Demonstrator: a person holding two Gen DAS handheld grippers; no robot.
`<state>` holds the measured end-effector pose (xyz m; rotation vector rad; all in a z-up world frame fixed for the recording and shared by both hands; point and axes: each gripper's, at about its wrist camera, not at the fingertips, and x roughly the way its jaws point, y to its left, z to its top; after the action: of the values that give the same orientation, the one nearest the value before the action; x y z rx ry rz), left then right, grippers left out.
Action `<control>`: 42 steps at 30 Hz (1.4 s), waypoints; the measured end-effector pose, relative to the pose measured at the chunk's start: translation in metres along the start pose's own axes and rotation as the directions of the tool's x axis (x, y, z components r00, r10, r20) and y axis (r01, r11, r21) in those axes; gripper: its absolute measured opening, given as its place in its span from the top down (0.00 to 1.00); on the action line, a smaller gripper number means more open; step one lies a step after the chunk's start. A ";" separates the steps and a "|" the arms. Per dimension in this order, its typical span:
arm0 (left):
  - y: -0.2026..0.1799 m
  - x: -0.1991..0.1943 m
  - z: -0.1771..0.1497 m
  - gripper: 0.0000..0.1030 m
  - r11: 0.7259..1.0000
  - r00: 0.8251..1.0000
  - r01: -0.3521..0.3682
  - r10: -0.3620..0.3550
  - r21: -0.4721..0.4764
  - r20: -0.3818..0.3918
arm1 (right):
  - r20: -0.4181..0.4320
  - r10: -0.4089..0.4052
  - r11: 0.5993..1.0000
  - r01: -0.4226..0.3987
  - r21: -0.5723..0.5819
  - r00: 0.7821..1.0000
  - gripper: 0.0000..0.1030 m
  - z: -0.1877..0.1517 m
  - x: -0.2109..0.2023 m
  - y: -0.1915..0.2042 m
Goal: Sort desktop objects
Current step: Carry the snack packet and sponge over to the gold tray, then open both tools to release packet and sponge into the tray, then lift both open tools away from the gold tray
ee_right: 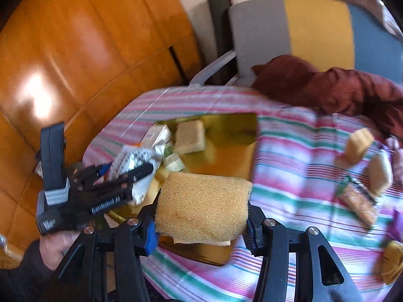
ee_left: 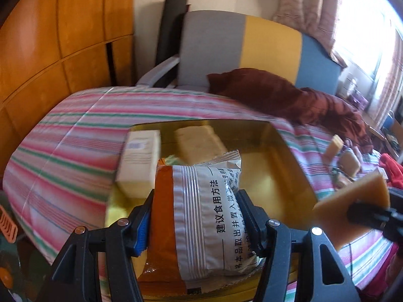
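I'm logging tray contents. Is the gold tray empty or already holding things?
Holding things. The gold tray already contains a white box and a sponge; the left gripper holds a snack packet over it.

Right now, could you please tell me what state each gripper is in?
Left gripper: closed on a snack packet, over the gold tray.
Right gripper: closed on a yellow sponge.

Gold tray point(ee_left: 282, 166) on pink-green-white striped cloth point(ee_left: 63, 156) — orange-and-white striped packet point(ee_left: 199, 216), yellow sponge point(ee_right: 204, 206).
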<state>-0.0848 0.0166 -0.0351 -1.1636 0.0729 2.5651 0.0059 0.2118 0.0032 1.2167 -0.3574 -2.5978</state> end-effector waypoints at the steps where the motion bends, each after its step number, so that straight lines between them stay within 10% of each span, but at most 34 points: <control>1: 0.005 0.001 0.000 0.40 1.000 1.000 -0.004 0.004 -0.002 -0.007 | -0.015 0.011 1.000 -0.011 -0.002 1.000 0.49 -0.001 0.008 0.005; 11: 0.045 0.000 -0.006 0.35 0.998 1.000 0.003 -0.004 -0.067 -0.013 | -0.143 0.235 0.970 -0.222 0.100 0.961 0.25 -0.018 0.072 0.037; 18: 0.053 -0.004 -0.009 0.35 0.990 0.994 -0.111 0.108 -0.085 -0.034 | -0.144 0.231 0.971 -0.217 0.104 0.962 0.24 -0.026 0.072 0.038; 29: 0.048 -0.034 -0.033 0.36 0.995 1.000 0.029 -0.029 -0.096 0.002 | -0.088 0.169 0.982 -0.160 0.100 0.982 0.19 -0.030 0.048 0.027; 42: 0.047 -0.019 -0.017 0.40 0.973 0.978 -0.207 0.210 -0.104 0.018 | -0.056 0.071 0.997 -0.069 0.037 0.996 0.16 -0.041 0.031 0.033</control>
<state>-0.0749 -0.0358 -0.0363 -1.2132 0.0611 2.7980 0.0223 0.1656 -0.0340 1.2646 -0.4280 -2.5020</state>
